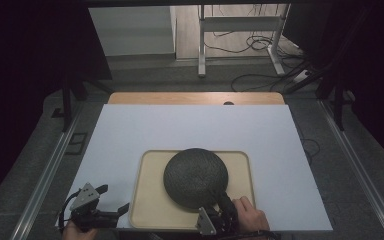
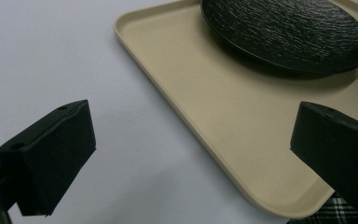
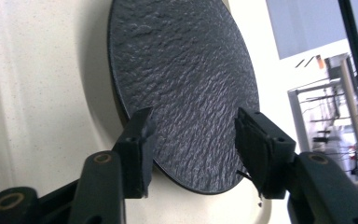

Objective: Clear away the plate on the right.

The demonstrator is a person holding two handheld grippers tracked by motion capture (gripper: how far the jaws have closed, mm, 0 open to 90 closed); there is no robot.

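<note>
The table [image 1: 195, 125] carried a beige tray [image 1: 150, 200] near my side, and on the tray sat the plate [image 1: 195, 176], dark, round and rough-textured, toward the tray's right half. From the right gripper view the plate [image 3: 182, 79] looked lifted at its near edge, with a shadowed gap under it, though I could not tell how far it was off the tray [image 3: 42, 93].

I judged the plate to be stoneware or slate-like: stiff, fairly heavy for its size, and liable to chip if it dropped back on the tray. The pebbled surface should give the pads decent friction, so slipping worried me less than the weight levering down from a rim hold. The near rim was the only place to take it, with one jaw above and one below.

My right gripper [image 1: 219, 212] was at that near rim. Its jaws stood about halfway apart, one on each side of the plate's edge; whether the pads already pressed on it I could not tell.

My left gripper [image 1: 111, 200] hovered over the table by the tray's near-left corner [image 2: 279, 205], jaws spread wide, holding nothing.
</note>
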